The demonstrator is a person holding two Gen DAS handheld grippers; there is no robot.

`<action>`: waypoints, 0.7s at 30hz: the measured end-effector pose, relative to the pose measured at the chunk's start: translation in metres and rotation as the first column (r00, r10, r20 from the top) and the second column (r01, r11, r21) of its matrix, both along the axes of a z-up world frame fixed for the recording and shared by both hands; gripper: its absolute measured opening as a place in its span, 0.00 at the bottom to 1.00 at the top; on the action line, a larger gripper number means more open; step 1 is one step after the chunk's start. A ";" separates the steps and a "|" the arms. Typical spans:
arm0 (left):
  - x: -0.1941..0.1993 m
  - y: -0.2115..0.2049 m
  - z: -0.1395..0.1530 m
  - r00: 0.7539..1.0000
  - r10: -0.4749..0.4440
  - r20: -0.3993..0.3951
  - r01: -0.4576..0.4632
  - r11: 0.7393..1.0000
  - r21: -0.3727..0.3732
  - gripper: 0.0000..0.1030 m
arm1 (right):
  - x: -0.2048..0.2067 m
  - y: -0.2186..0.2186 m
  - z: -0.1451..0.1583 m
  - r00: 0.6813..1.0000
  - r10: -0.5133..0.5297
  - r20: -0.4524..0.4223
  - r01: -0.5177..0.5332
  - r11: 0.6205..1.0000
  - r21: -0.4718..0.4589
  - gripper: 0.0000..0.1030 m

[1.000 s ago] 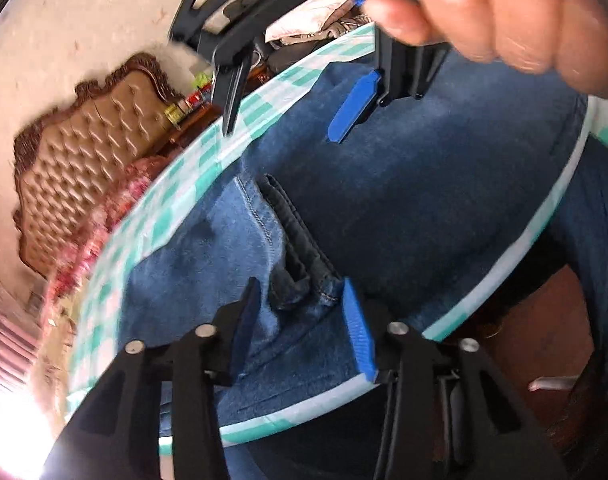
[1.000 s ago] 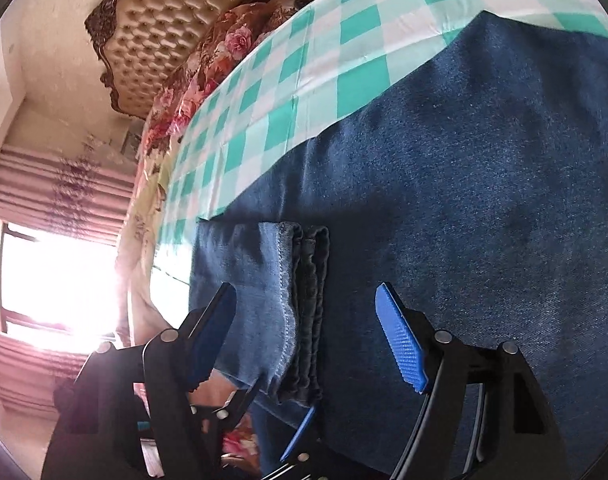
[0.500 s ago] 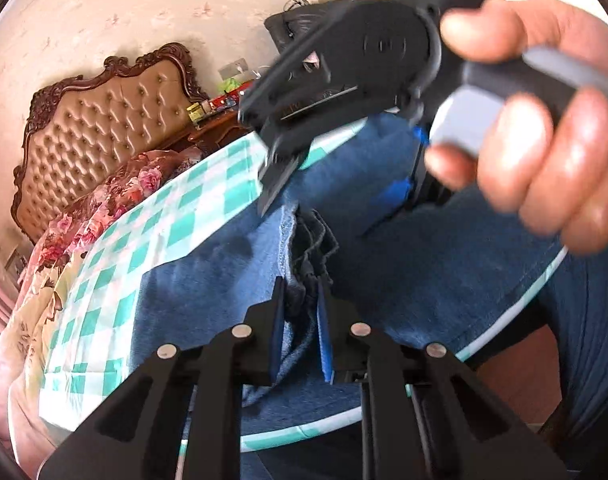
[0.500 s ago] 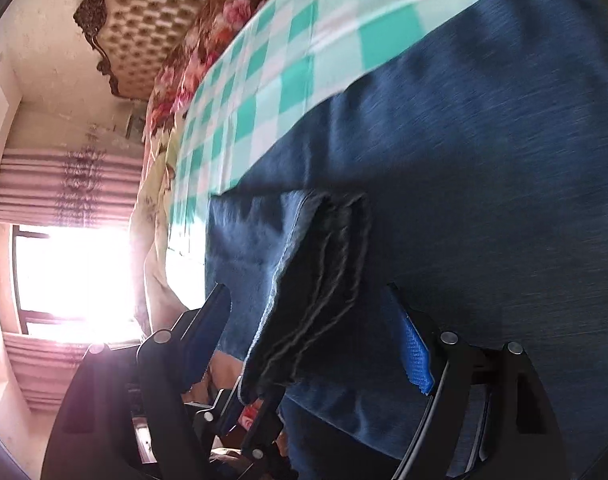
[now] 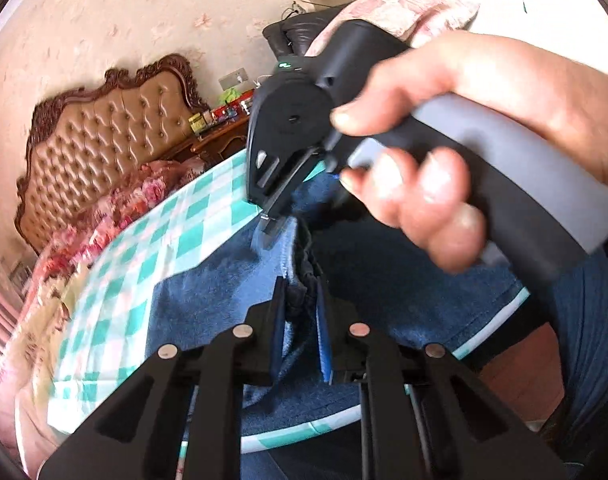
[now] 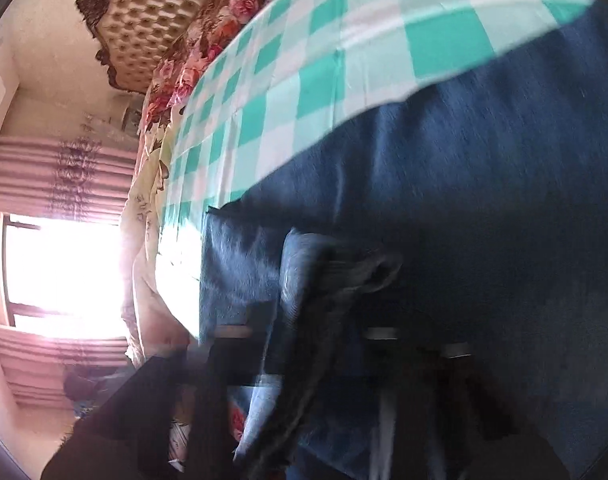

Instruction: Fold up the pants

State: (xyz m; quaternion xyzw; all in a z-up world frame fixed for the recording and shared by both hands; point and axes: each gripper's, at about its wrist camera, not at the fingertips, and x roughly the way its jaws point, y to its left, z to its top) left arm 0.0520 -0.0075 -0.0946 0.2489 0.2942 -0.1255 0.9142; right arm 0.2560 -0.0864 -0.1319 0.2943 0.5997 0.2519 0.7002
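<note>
Blue denim pants [image 5: 224, 292] lie on a table with a green and white checked cloth [image 5: 164, 240]. My left gripper [image 5: 300, 320] is shut on the folded hem edge of the pants [image 5: 302, 276] and lifts it off the table. My right gripper [image 5: 272, 224], held in a hand, shows in the left wrist view just beyond, its tips at the same hem. In the right wrist view the frame is blurred; the raised hem [image 6: 335, 280] lies between my right gripper [image 6: 311, 340] fingers, which look closed on it.
A bed with a tufted tan headboard [image 5: 104, 140] and floral bedding [image 5: 116, 208] stands beyond the table. A bright window with pink curtains [image 6: 64, 272] is at the left. The person's denim-clad leg [image 5: 583, 340] is by the table's near edge [image 5: 304, 436].
Both grippers closed on the pants hem, the left first, and raised it off the table. The right gripper moved in closer over the left one.
</note>
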 end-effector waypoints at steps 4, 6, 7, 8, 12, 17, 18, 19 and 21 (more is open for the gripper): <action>-0.004 -0.025 0.005 0.999 -0.039 0.012 0.040 0.999 -0.019 0.13 | -0.005 -0.029 0.021 0.997 0.005 0.082 -0.002 0.999 -0.043 0.11; -0.007 -0.048 0.003 0.996 -0.085 0.010 0.085 0.996 -0.025 0.13 | -0.009 -0.050 0.024 0.995 -0.010 0.097 0.017 0.997 -0.071 0.11; -0.008 -0.059 0.001 0.994 -0.106 0.008 0.106 0.994 -0.026 0.13 | -0.011 -0.063 0.025 0.995 -0.019 0.101 0.028 0.996 -0.087 0.11; -0.008 -0.072 -0.003 0.992 -0.128 0.002 0.128 0.991 -0.028 0.13 | -0.012 -0.075 0.022 0.995 -0.025 0.098 0.036 0.994 -0.104 0.11; -0.001 -0.105 -0.023 0.986 -0.160 -0.037 0.159 0.987 -0.025 0.13 | -0.006 -0.101 0.003 0.997 -0.027 0.067 0.035 0.992 -0.118 0.11; -0.001 -0.120 -0.041 0.984 -0.160 -0.075 0.160 0.987 -0.006 0.13 | -0.011 -0.104 -0.001 0.995 -0.014 0.096 0.028 0.989 -0.146 0.11; -0.003 -0.121 -0.042 0.984 -0.162 -0.078 0.162 0.987 -0.008 0.13 | -0.012 -0.105 -0.001 0.995 -0.017 0.099 0.032 0.989 -0.146 0.11; -0.005 -0.122 -0.042 0.984 -0.163 -0.076 0.163 0.987 -0.007 0.13 | -0.016 -0.106 0.002 0.994 -0.018 0.111 0.035 0.989 -0.146 0.11; -0.010 -0.122 -0.038 0.983 -0.171 -0.065 0.171 0.985 -0.010 0.13 | -0.021 -0.103 0.009 0.990 -0.012 0.137 0.034 0.987 -0.160 0.11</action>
